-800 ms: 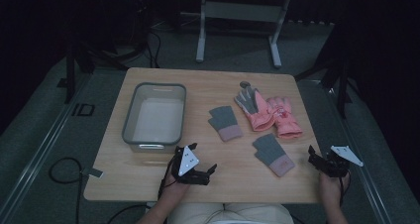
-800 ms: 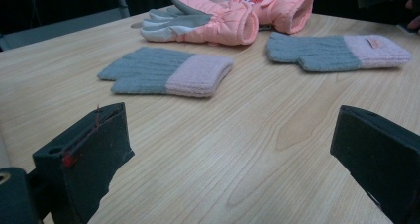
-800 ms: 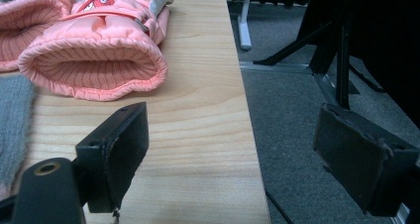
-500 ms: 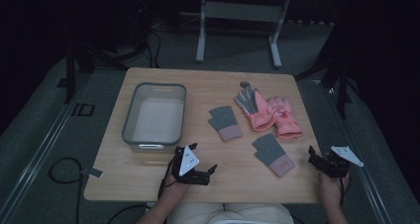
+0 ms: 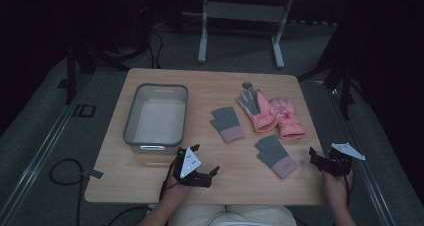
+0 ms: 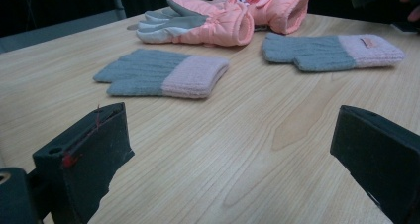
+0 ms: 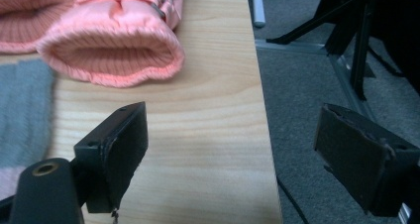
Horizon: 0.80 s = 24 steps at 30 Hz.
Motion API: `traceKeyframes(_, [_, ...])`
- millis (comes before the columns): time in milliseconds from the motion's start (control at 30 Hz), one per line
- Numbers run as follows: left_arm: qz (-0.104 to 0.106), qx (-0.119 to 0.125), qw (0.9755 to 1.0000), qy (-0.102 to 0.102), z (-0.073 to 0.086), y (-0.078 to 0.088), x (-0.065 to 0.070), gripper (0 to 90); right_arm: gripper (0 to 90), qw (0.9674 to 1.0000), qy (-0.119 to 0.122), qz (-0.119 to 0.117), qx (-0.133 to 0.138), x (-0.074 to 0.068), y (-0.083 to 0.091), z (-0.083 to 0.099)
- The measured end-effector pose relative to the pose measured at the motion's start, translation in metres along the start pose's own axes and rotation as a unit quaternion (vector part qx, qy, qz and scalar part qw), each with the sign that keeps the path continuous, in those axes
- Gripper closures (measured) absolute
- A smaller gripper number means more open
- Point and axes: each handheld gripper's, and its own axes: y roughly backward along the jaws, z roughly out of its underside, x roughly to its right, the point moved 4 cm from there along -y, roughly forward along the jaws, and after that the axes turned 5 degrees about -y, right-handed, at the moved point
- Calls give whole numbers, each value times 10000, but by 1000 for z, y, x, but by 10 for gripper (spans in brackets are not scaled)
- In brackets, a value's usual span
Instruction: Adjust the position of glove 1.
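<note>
Two grippers: left gripper (image 5: 202, 167) and right gripper (image 5: 320, 158), jaws spread wide, nothing between them.
Gloves: grey knit glove (image 5: 275, 154) at 11 o'clock of the right gripper; pink gloves (image 5: 274, 115) beyond.
Pose: both low, at the near table (image 5: 150, 181) edge.
Risk: right gripper overhangs the edge; dragged glove likely falls.

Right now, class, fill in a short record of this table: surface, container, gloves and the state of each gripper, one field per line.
surface: wooden table
container: grey tub, at the table's left, nothing visible inside
knit gloves: two grey-and-pink gloves, one mid-table, one nearer the right gripper
padded gloves: pink pair, side by side, far right
left gripper: open, holding nothing
right gripper: open, holding nothing, at the table's right edge
</note>
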Motion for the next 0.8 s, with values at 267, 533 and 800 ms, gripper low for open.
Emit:
traceKeyframes(267, [11, -5, 10000, 29, 0, 0, 0, 16, 123, 9999, 44, 34, 126, -7, 7, -33])
traceKeyframes(533, [-8, 0, 10000, -25, 0, 0, 0, 16, 140, 9994, 135, -240, 201, -31, 8, -65])
traceKeyframes(800, [11, 2, 10000, 2, 0, 0, 0, 16, 149, 9977, 280, -550, 289, -54, 11, -97])
